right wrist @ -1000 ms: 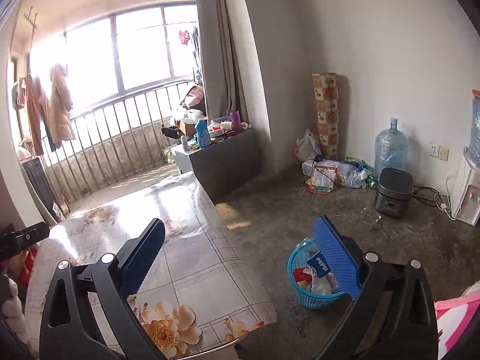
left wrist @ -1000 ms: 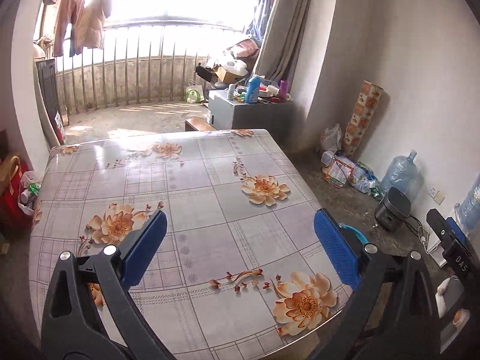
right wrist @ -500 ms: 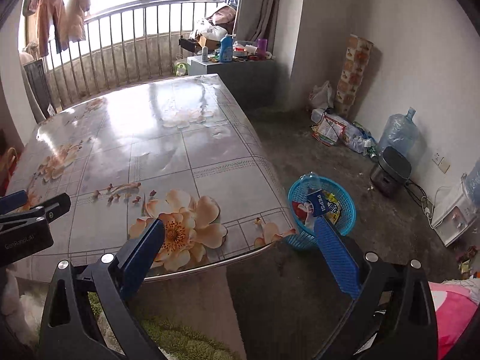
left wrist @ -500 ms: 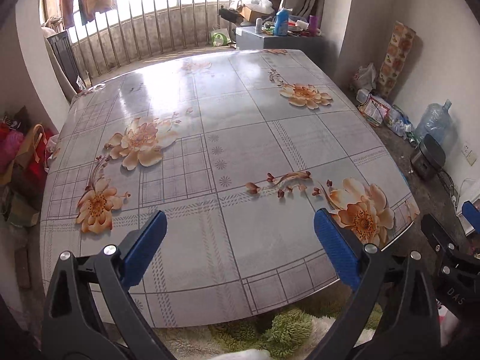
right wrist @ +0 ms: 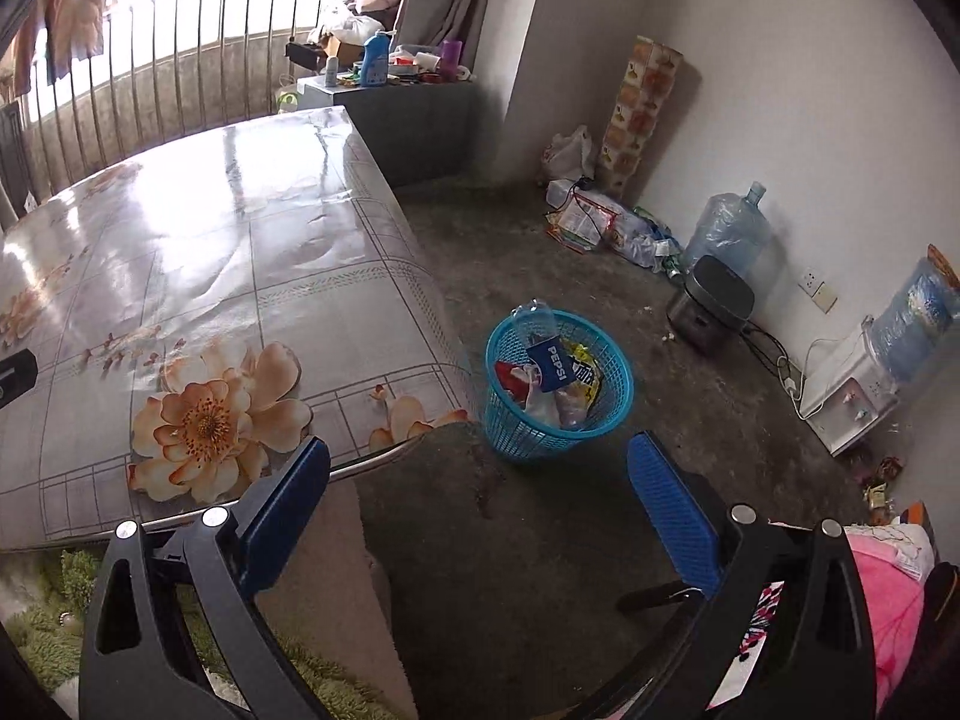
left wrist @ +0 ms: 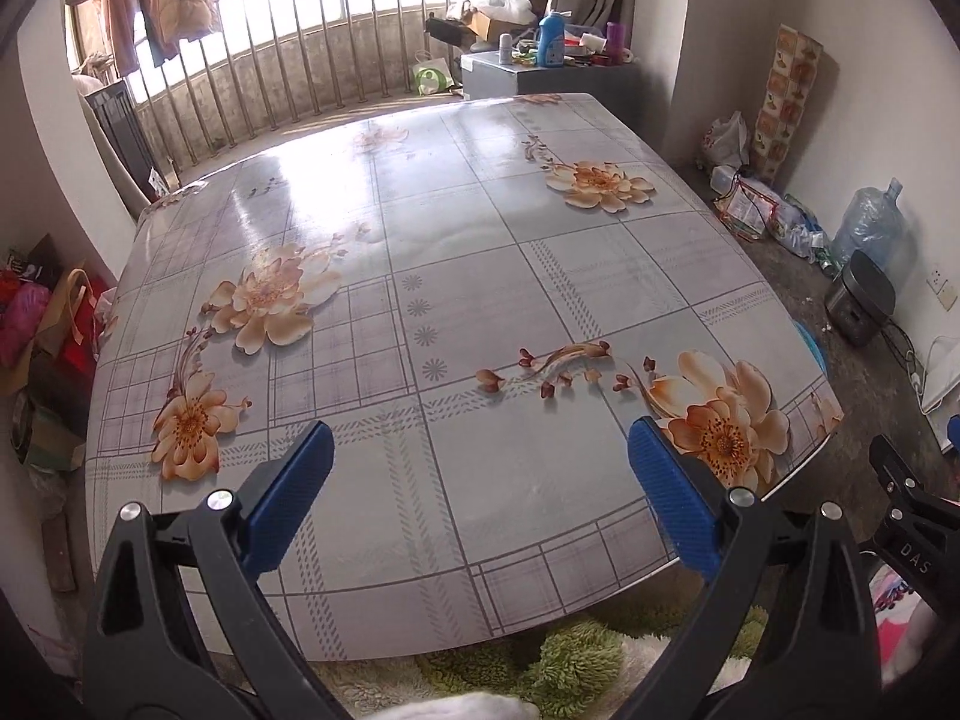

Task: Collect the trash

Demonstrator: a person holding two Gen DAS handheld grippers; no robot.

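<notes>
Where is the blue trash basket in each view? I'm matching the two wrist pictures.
Left wrist: only a blue sliver of the blue trash basket peeks past the table's right edge.
Right wrist: centre, on the floor beside the table corner, holding a Pepsi bottle.
Shared landmark: the dark rice cooker by the wall.

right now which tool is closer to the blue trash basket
Right. The right tool hangs open just off the table's corner, with the blue trash basket on the floor just ahead. The left tool hovers open over the table, with the basket almost hidden past the table's right edge.
</notes>
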